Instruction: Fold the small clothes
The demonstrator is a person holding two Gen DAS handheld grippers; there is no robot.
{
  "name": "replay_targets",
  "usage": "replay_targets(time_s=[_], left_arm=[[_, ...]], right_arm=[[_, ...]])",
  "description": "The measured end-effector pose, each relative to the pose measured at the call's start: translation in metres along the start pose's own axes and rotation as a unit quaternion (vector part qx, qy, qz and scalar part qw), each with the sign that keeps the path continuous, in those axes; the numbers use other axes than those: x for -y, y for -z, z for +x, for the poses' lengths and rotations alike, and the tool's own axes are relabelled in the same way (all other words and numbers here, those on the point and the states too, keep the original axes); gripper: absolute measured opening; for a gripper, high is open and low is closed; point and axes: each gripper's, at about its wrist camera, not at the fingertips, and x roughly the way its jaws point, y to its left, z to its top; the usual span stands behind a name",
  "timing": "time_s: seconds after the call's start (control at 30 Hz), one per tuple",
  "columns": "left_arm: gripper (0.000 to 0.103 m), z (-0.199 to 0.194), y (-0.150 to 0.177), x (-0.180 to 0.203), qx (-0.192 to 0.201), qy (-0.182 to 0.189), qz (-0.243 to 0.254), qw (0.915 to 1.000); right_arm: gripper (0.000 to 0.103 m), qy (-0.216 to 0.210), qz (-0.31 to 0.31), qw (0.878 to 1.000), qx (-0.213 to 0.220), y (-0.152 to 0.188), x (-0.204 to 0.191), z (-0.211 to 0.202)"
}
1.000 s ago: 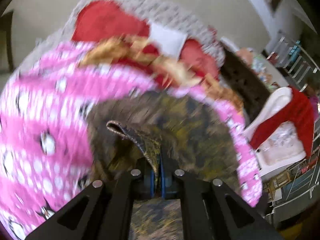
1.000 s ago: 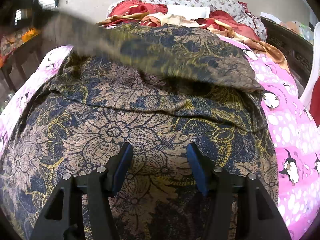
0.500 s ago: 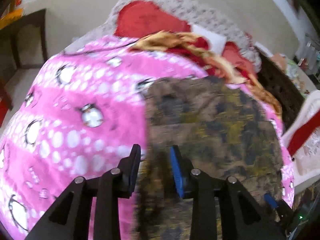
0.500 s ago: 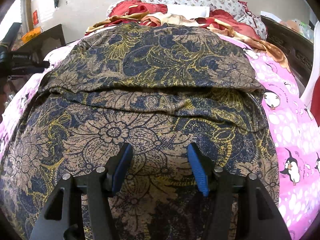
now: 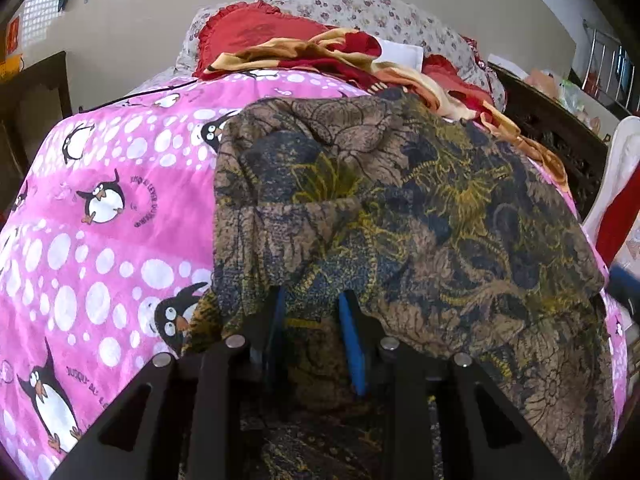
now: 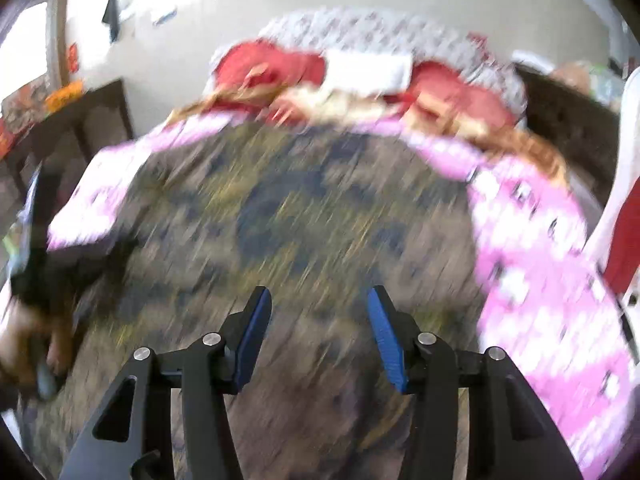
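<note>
A brown, navy and yellow floral garment [image 5: 420,216] lies folded over on a pink penguin bedspread [image 5: 100,208]. My left gripper [image 5: 312,312] is open, its blue pads [image 5: 352,344] pushed under the garment's near left edge, with cloth draped over the fingertips. My right gripper [image 6: 318,308] is open and empty, held above the garment [image 6: 288,216]; this view is motion-blurred. The other hand and its gripper [image 6: 36,320] show at the left edge of the right wrist view.
Red and gold clothes [image 5: 320,52] and a floral pillow [image 5: 360,8] are piled at the head of the bed. A dark wooden bed frame [image 5: 560,144] and a white chair with a red cloth [image 5: 616,208] stand at right. A dark cabinet [image 5: 36,92] stands left.
My left gripper let go of the garment's corner after folding it over, opened, and moved in to the near left edge. My right gripper has lifted and pulled back, staying open.
</note>
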Motion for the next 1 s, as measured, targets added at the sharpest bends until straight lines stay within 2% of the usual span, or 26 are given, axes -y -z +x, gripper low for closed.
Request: replay_targets(time_s=[0.1, 0.17, 0.23, 0.3, 0.37, 0.43, 0.5, 0.57, 0.63, 0.73, 0.77, 0.8, 0.83, 0.87, 0.93, 0.97, 1.0], left_arm=[[0.030, -0.002, 0.001, -0.007, 0.001, 0.013, -0.009, 0.9999], [0.035, -0.003, -0.001, -0.009, 0.001, 0.029, -0.015, 0.9995], [0.039, -0.004, -0.006, -0.007, -0.004, 0.040, -0.017, 0.9990], [0.041, -0.011, -0.013, -0.006, -0.007, 0.044, -0.020, 0.9988], [0.044, -0.022, -0.025, -0.006, 0.011, 0.036, -0.026, 0.9990], [0.046, -0.026, -0.040, -0.007, 0.024, 0.037, -0.044, 0.9981], [0.046, -0.022, -0.052, -0.006, 0.026, 0.042, -0.058, 0.9971], [0.047, -0.007, -0.055, -0.002, 0.016, 0.025, -0.051, 0.9983], [0.047, 0.011, -0.048, -0.001, -0.005, 0.004, -0.048, 0.9988], [0.048, 0.017, -0.032, 0.003, 0.017, -0.003, -0.026, 0.9995], [0.051, 0.017, -0.032, 0.003, 0.019, 0.002, -0.027, 0.9995], [0.051, 0.018, -0.032, 0.002, 0.017, 0.005, -0.030, 0.9994], [0.051, 0.019, -0.031, 0.001, 0.017, 0.007, -0.031, 0.9993], [0.051, 0.019, -0.031, 0.000, 0.017, 0.008, -0.032, 0.9993], [0.055, 0.021, -0.032, 0.000, 0.016, 0.010, -0.029, 0.9994], [0.058, 0.022, -0.033, 0.002, 0.015, 0.010, -0.026, 0.9995], [0.061, 0.023, -0.033, 0.003, 0.014, 0.009, -0.023, 0.9996]], right_arm=[[0.044, 0.031, 0.008, 0.998, -0.046, -0.011, 0.036, 0.036], [0.036, 0.059, 0.013, 0.993, -0.102, 0.006, 0.069, 0.061], [0.036, 0.009, 0.034, 0.997, -0.072, 0.024, 0.090, 0.051], [0.035, 0.006, 0.012, 0.996, -0.087, 0.021, 0.088, 0.045], [0.035, 0.015, -0.013, 0.994, -0.104, 0.005, 0.081, 0.037], [0.035, 0.021, -0.016, 0.997, -0.067, -0.016, 0.081, 0.023], [0.035, 0.020, 0.017, 0.999, -0.027, -0.041, 0.087, 0.017], [0.035, 0.011, 0.064, 0.998, -0.015, -0.062, 0.092, 0.027], [0.035, 0.008, 0.088, 0.996, -0.023, -0.077, 0.093, 0.052], [0.036, -0.005, 0.097, 0.993, -0.064, -0.073, 0.092, 0.097], [0.046, 0.010, 0.082, 0.993, -0.083, -0.063, 0.090, 0.112], [0.063, 0.020, 0.070, 0.994, -0.075, -0.056, 0.090, 0.118], [0.072, 0.025, 0.073, 0.996, -0.054, -0.048, 0.094, 0.118], [0.081, 0.018, 0.104, 0.993, -0.057, -0.040, 0.107, 0.122], [0.082, -0.030, 0.162, 0.984, -0.071, -0.037, 0.127, 0.128], [0.082, -0.026, 0.156, 0.984, -0.076, -0.039, 0.126, 0.127], [0.077, -0.014, 0.140, 0.987, -0.079, -0.044, 0.122, 0.123]])
